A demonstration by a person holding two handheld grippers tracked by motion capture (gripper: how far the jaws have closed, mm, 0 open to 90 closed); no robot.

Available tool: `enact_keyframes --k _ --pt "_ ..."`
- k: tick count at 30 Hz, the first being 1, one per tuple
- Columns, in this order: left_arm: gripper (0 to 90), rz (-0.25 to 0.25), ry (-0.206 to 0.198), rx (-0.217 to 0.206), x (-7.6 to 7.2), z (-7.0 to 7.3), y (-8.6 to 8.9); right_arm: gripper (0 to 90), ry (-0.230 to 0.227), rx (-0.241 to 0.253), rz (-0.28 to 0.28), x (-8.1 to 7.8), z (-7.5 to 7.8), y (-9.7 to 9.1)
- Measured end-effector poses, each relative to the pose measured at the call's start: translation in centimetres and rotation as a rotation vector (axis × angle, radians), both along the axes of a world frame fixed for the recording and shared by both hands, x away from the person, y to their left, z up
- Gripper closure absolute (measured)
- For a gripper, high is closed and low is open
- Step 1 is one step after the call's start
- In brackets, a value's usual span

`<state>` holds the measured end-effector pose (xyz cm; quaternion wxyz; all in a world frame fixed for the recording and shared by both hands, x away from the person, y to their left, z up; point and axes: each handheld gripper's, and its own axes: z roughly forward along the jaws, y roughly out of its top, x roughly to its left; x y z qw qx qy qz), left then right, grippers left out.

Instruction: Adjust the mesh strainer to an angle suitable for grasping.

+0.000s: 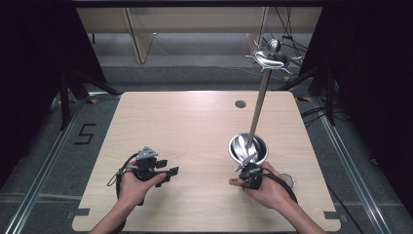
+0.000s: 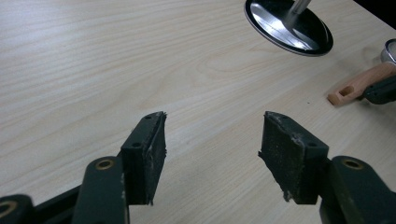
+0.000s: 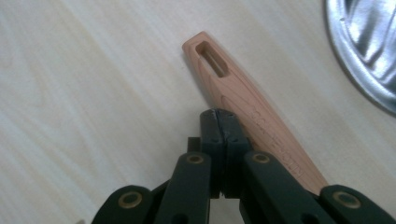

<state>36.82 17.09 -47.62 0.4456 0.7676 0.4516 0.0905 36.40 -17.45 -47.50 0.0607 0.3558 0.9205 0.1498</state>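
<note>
We see the right claw [image 3: 219,116] with jaws pressed together above a wooden handle [image 3: 243,100] lying flat on the table [image 1: 185,131]; it looks light, stiff, easiest pinched mid-length. The left claw [image 2: 212,140] gapes, holding nothing. Beyond stands a steel stand [image 1: 249,146], probably top-heavy, slippery. The surrounding room is dark.

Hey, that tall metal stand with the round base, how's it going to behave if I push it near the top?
Likely tippy: the metal stand has a long thin pole carrying a hooked crown high above a small round base. It looks rigid, so it probably leans as one piece, not bend. Polished metal may slip in the jaws.
</note>
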Motion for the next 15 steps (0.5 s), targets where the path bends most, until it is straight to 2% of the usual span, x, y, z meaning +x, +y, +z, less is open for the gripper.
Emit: enact_keyframes --k 5,6,7,8,9,10,11,12,13,15 --pt "39.4 0.002 0.0 0.014 0.1 -0.1 0.1 90.0 -0.019 0.023 -0.013 0.8 0.1 -0.1" --pt "39.4 0.004 0.003 0.005 0.2 -0.1 0.0 85.1 -0.047 0.032 -0.004 1.1 0.1 -0.4" --pt "39.4 0.004 0.003 0.005 0.2 -0.1 0.0 85.1 -0.047 0.032 -0.004 1.1 0.1 -0.4" --pt "39.4 -0.009 0.005 0.02 0.2 -0.1 0.1 80.6 -0.077 0.031 -0.011 1.1 0.1 -0.6" --pt "39.4 -0.004 0.006 0.013 0.2 -0.1 0.0 79.4 -0.082 0.041 0.018 1.0 0.3 -0.7" --pt "39.4 -0.003 0.01 0.007 0.2 -0.1 0.0 79.4 -0.082 0.041 0.018 1.0 0.3 -0.7" --pt "39.4 0.006 0.01 -0.01 0.1 -0.2 -0.2 77.7 -0.079 0.064 0.028 0.9 0.6 -0.9" --pt "39.4 -0.001 0.012 -0.009 0.1 -0.2 -0.2 75.2 -0.097 0.084 0.032 0.8 1.0 -1.0" --pt "39.4 -0.01 0.013 0.0 0.1 -0.2 -0.2 71.5 -0.135 0.082 0.045 0.8 2.0 -1.6" --pt "39.4 -0.012 0.016 0.005 0.0 -0.3 -0.1 65.1 -0.148 0.056 0.081 1.1 3.0 -2.6"
